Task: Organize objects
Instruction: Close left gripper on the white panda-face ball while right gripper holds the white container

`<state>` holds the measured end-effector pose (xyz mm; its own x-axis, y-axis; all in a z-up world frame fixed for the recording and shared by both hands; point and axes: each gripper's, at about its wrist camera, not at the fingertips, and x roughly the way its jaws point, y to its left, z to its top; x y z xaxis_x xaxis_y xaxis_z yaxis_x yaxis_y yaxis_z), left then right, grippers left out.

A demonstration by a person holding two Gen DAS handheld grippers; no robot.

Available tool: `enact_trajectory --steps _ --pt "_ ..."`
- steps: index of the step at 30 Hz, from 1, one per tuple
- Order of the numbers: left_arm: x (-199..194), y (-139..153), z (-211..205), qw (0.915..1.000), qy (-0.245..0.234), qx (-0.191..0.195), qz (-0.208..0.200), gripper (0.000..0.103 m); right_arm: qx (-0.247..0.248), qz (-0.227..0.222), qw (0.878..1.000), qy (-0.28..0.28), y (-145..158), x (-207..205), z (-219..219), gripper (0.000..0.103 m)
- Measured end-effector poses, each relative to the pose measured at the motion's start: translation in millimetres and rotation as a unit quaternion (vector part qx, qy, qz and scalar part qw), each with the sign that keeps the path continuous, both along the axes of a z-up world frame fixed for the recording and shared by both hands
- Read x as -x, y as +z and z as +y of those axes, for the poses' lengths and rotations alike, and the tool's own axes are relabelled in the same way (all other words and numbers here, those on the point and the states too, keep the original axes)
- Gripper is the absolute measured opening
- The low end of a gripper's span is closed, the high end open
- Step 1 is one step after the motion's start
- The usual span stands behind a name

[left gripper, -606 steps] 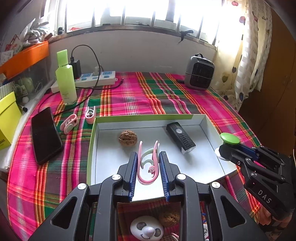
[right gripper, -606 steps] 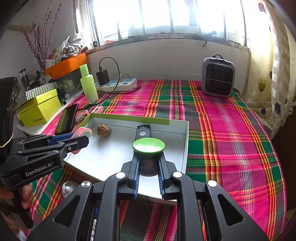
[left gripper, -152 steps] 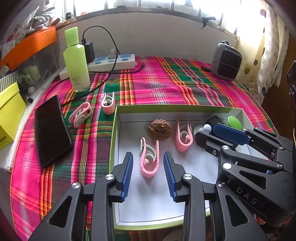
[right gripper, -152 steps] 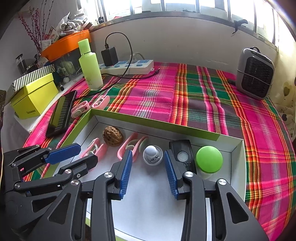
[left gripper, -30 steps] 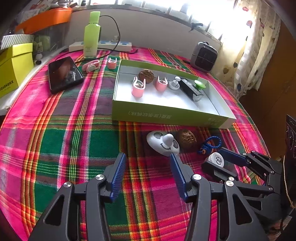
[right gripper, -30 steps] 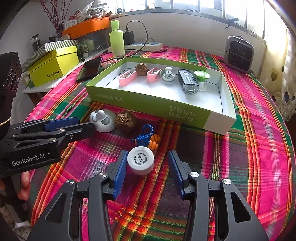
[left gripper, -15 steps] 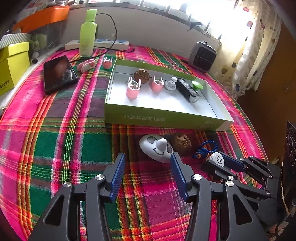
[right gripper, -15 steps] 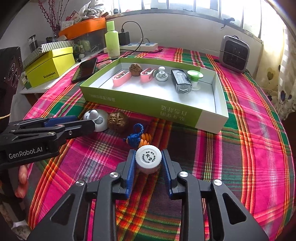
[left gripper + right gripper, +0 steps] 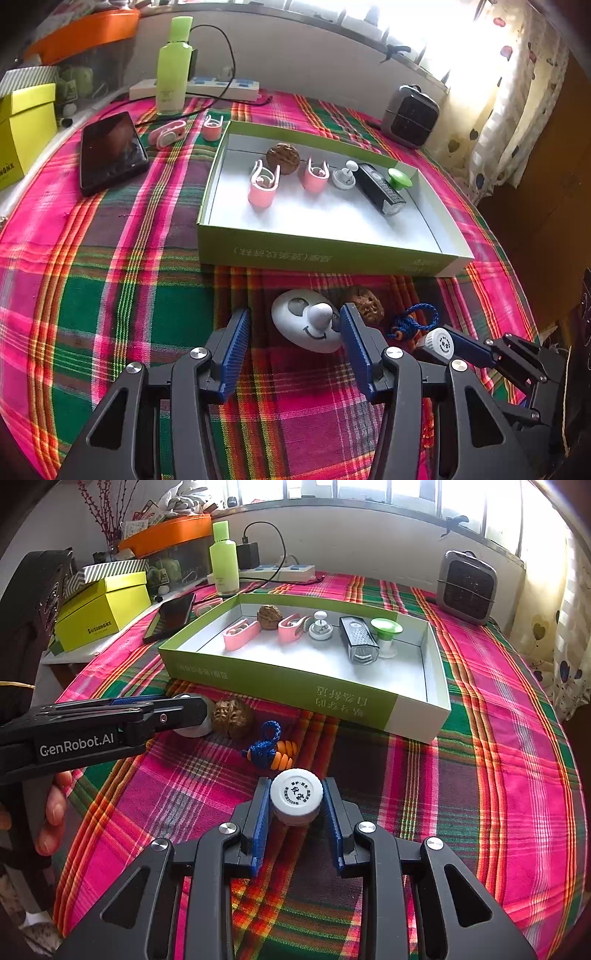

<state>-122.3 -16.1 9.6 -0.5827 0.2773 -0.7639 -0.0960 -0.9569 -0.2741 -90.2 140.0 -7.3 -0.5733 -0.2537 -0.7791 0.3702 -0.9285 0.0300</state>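
Observation:
My left gripper (image 9: 293,341) is open, its fingers on either side of a white smiley-face toy (image 9: 308,325) on the plaid cloth. My right gripper (image 9: 295,812) is shut on a white bottle cap (image 9: 296,799), which also shows in the left wrist view (image 9: 439,341). A walnut (image 9: 233,720) and a blue-and-orange knotted charm (image 9: 273,751) lie between them. The green-walled box (image 9: 332,696) behind holds two pink clips (image 9: 262,184), a walnut (image 9: 282,157), a white knob, a black light (image 9: 378,188) and a green-topped stopper (image 9: 399,179).
A phone (image 9: 110,151), two pink clips (image 9: 170,133), a green bottle (image 9: 173,66) and a power strip lie left of and behind the box. A small grey heater (image 9: 467,587) stands at the back right. A yellow box (image 9: 99,609) sits off the table's left edge.
My left gripper has moved forward so its fingers now flank the smiley toy. My right gripper has closed tighter on the white cap.

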Motion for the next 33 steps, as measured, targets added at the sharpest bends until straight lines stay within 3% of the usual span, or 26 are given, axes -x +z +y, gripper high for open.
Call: enact_trajectory --steps 6,16,33 --pt "2.1 -0.6 -3.4 0.9999 0.002 -0.011 0.002 0.047 0.000 0.000 1.000 0.000 0.1 0.2 0.0 0.029" --pt "1.8 -1.3 -7.2 0.9999 0.007 -0.012 0.002 0.032 0.000 0.000 1.000 0.000 0.0 0.6 0.1 0.029" --pt "-5.6 3.3 -1.1 0.9996 0.002 0.019 0.020 0.029 0.000 0.001 1.000 0.000 0.0 0.3 0.5 0.029"
